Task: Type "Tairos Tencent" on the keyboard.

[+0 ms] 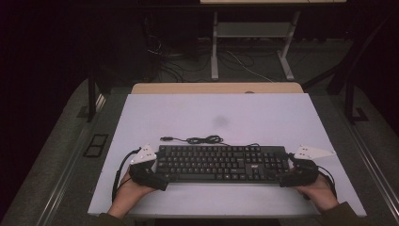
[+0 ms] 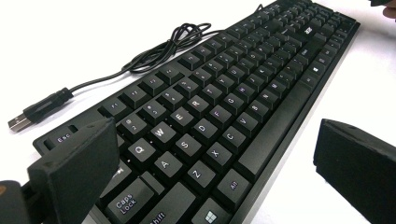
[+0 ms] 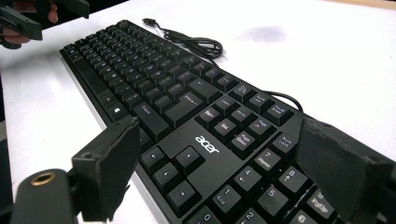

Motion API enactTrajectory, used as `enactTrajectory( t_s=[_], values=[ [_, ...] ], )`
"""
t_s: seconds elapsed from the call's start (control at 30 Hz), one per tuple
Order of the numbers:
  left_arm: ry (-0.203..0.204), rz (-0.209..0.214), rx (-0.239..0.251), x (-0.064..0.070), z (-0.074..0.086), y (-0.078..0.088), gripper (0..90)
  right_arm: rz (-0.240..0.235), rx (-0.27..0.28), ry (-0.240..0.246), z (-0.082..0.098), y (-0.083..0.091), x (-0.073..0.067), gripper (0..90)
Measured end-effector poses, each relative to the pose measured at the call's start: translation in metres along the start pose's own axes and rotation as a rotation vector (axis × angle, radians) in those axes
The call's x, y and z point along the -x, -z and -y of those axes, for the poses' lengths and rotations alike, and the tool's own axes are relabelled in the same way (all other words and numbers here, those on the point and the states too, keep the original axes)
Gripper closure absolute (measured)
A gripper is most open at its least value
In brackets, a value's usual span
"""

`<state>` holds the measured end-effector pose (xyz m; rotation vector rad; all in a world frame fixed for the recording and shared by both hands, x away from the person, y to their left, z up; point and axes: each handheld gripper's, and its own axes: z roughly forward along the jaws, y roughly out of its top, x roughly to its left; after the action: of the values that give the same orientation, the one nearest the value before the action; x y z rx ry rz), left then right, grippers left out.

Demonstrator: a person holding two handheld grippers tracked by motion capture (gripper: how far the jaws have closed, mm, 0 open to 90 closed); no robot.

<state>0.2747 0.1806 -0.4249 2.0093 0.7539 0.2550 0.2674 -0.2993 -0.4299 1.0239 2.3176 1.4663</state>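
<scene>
Hands low at either end of the keyboard [image 1: 221, 162], left gripper [image 1: 153, 172] and right gripper [image 1: 291, 173] fingers spread, astride its ends.

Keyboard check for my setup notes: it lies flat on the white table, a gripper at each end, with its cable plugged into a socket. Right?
Not quite. The cable is unplugged: its USB plug lies loose on the table, as the left gripper view shows. The keyboard does lie flat between both grippers.

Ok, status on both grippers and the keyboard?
Left gripper open at the keyboard's left end; right gripper open at its right end. Keyboard flat on the table, ungripped. USB cable coiled behind it, clear of both.
</scene>
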Motion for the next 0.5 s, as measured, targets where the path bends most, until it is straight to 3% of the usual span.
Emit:
enactTrajectory(
  t_s=[0.5],
  values=[
    [0.015,0.001,0.004,0.0014,-0.0022,-0.0006,0.0,-0.016,0.013,-0.014,-0.0088,-0.0012,-0.0011,13.6]
  ],
)
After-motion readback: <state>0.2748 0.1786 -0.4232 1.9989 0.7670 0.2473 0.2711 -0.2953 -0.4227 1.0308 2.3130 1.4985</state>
